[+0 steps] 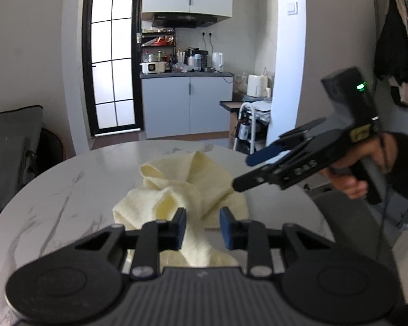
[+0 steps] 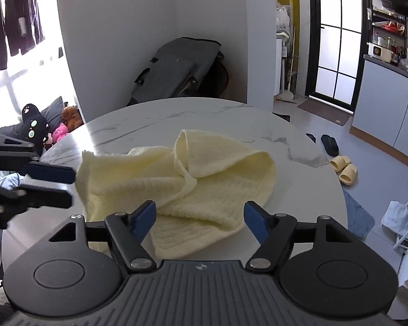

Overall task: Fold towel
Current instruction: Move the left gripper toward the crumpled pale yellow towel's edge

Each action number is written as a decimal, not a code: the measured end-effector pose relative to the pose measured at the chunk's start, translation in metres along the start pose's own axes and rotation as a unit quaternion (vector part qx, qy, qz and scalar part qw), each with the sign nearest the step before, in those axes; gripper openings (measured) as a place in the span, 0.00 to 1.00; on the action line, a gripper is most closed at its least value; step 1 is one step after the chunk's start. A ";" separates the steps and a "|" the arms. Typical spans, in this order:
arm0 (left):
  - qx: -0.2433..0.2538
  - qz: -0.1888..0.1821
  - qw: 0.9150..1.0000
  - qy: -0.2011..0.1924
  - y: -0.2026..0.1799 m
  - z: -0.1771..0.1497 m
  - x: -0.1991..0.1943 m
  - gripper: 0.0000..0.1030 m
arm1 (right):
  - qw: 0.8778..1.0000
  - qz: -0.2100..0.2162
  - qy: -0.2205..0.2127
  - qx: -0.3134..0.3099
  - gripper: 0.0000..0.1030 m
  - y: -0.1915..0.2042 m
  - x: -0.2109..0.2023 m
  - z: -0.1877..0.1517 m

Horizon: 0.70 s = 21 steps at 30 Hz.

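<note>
A pale yellow towel (image 1: pixel 187 184) lies crumpled on the round white marble table (image 1: pixel 68 190); it also shows in the right wrist view (image 2: pixel 193 179). My left gripper (image 1: pixel 203 226) is open just above the towel's near end, which passes between its fingers. In the right wrist view the left gripper (image 2: pixel 59 184) is at the towel's left corner. My right gripper (image 2: pixel 200 217) is open wide above the towel's near edge, empty. In the left wrist view the right gripper (image 1: pixel 244 171) hovers at the towel's right side.
The table's edge (image 2: pixel 337 190) curves close on the right. A grey folded stroller (image 2: pixel 176 68) stands behind the table. Slippers (image 2: pixel 345 171) lie on the floor. Kitchen cabinets (image 1: pixel 187 106) stand far behind.
</note>
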<state>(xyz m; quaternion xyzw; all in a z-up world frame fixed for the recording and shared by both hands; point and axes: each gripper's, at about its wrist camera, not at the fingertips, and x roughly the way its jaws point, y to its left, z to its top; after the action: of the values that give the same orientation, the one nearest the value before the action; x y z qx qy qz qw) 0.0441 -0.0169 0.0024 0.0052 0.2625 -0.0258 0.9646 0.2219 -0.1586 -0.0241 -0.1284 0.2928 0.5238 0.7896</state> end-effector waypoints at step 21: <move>0.011 0.022 0.997 0.070 -0.008 -0.021 0.040 0.29 | 0.999 0.044 -0.009 0.019 0.73 0.008 0.003 0.000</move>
<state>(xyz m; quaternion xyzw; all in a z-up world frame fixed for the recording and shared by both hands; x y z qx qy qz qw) 0.0673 -0.0259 -0.0358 0.0229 0.3293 -0.0071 0.9439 0.2158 -0.1532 -0.0249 -0.0959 0.3009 0.5534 0.7707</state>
